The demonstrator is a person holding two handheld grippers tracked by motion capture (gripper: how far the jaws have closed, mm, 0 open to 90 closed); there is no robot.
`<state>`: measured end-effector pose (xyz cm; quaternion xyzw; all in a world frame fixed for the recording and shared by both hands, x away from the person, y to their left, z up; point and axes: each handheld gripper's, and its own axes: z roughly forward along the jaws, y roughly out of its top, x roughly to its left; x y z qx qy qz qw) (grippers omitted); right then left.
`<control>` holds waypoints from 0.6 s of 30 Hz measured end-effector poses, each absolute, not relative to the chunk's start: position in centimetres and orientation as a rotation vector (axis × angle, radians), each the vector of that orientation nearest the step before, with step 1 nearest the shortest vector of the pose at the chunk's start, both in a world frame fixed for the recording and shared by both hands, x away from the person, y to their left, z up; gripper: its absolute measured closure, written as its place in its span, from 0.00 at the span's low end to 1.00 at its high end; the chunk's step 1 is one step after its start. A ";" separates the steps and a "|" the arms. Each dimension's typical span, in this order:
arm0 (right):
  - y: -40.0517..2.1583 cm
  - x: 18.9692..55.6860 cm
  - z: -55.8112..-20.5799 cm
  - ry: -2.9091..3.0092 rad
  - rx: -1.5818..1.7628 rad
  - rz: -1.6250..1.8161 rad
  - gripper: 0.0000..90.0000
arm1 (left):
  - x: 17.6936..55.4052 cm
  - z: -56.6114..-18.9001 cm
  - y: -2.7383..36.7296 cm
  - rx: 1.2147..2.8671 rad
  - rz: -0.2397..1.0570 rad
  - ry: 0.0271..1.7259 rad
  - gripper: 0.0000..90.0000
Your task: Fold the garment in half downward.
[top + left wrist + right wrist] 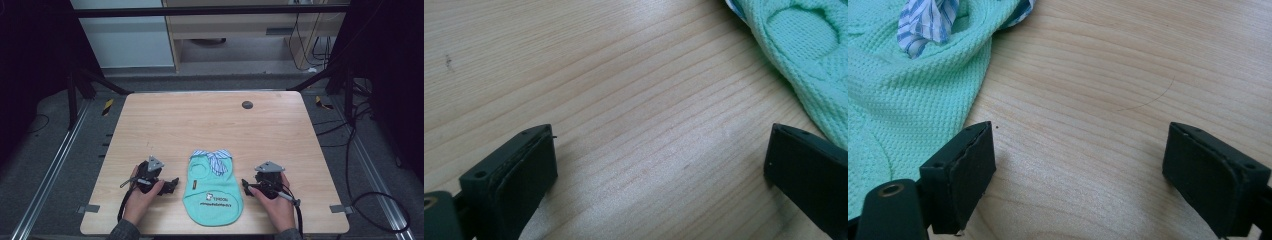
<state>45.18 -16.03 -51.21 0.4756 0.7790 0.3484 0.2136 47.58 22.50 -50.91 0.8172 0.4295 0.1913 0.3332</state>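
The small mint-green knit top (212,187) lies flat on the tabletop (200,120) near my edge, between my two hands, its striped blue-and-white collar bow (216,159) at the far end and a printed patch toward the near hem. I judge it light, soft and floppy: the waffle weave should give the pads good friction, but it will sag and fold wherever I don't support it, so one pinch alone would leave it dangling. The best holds look like the thicker side edges, or the ribbed rims around the armhole (806,25) and the shoulder on each side, where the cloth is doubled and less likely to slip out. I would leave the bow alone, since it looks loosely tied.

My left tongs (167,186) rest low on the wood just left of the garment, pointing right toward it, jaws spread wide with bare tabletop between them; in the left gripper view the knit edge sits just beyond the right jaw. My right tongs (248,185) mirror that on the right side, pointing left, also spread wide and holding nothing, with the cloth edge beside one jaw. Both forearms come in from the near side, wrists low, hands wrapped around the handles
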 end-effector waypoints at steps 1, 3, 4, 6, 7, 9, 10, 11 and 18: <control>-16.0 45.2 -51.2 2.162 1.320 0.967 0.15 | 47.6 -50.9 22.5 2.134 0.496 1.121 0.00; -16.0 45.2 -51.2 2.162 1.320 0.967 0.15 | 47.5 -50.9 22.4 2.129 0.494 1.122 0.00; -16.0 45.2 -51.2 2.161 1.320 0.967 0.15 | 47.4 -50.9 22.4 2.129 0.494 1.122 0.00; -16.0 45.2 -51.2 2.161 1.322 0.966 0.15 | 47.3 -50.9 22.4 2.136 0.492 1.117 0.00; -16.0 45.2 -51.2 2.162 1.320 0.965 0.14 | 47.3 -50.9 22.4 2.137 0.491 1.116 0.00; -15.9 45.3 -51.2 2.164 1.329 0.966 0.11 | 47.3 -50.9 22.4 2.134 0.491 1.115 0.00; -15.8 45.4 -51.2 2.164 1.329 0.960 0.10 | 47.3 -50.9 22.4 2.134 0.491 1.115 0.00; -15.7 45.5 -51.2 2.160 1.341 0.954 0.09 | 47.4 -50.9 22.4 2.140 0.485 1.102 0.00; -15.0 46.1 -50.3 2.232 1.334 0.934 0.15 | 48.5 -49.1 21.5 2.248 0.422 1.050 0.05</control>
